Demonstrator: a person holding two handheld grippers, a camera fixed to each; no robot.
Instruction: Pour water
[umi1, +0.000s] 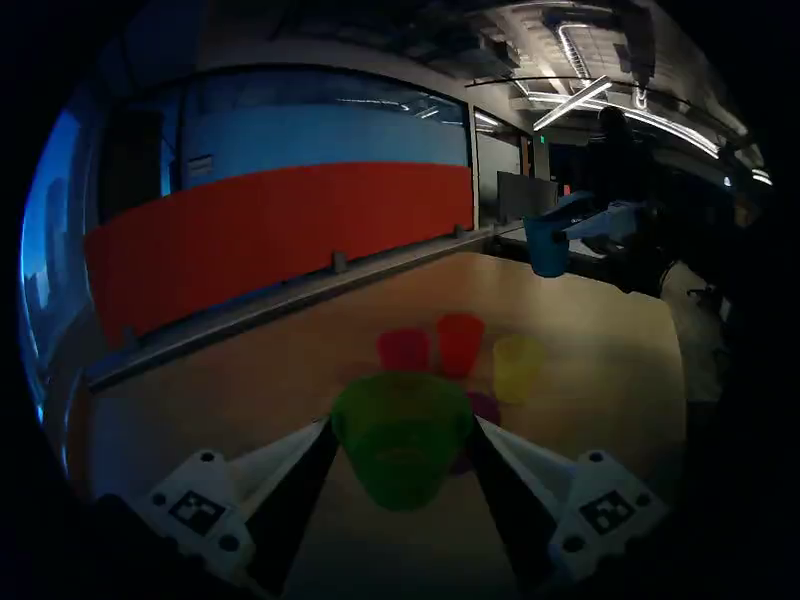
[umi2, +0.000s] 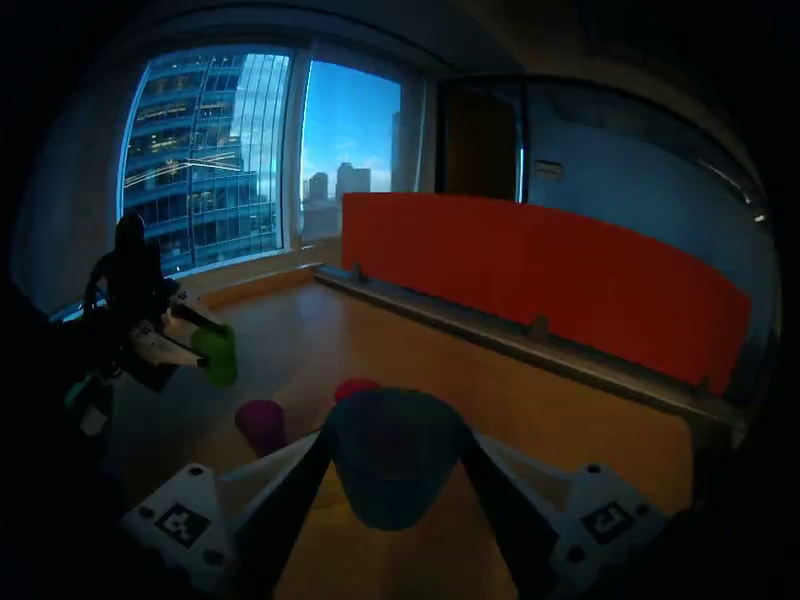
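My left gripper is shut on a translucent green cup, held upright above the wooden table. Farther off to the right, my right gripper carries a blue cup in the air. In the right gripper view, my right gripper is shut on that blue cup, and the left gripper with the green cup is at the left. Whether either cup holds water cannot be told.
On the table stand two red cups, a yellow cup and a purple cup partly behind the green one. A red partition runs along the table's far edge. Large windows lie beyond.
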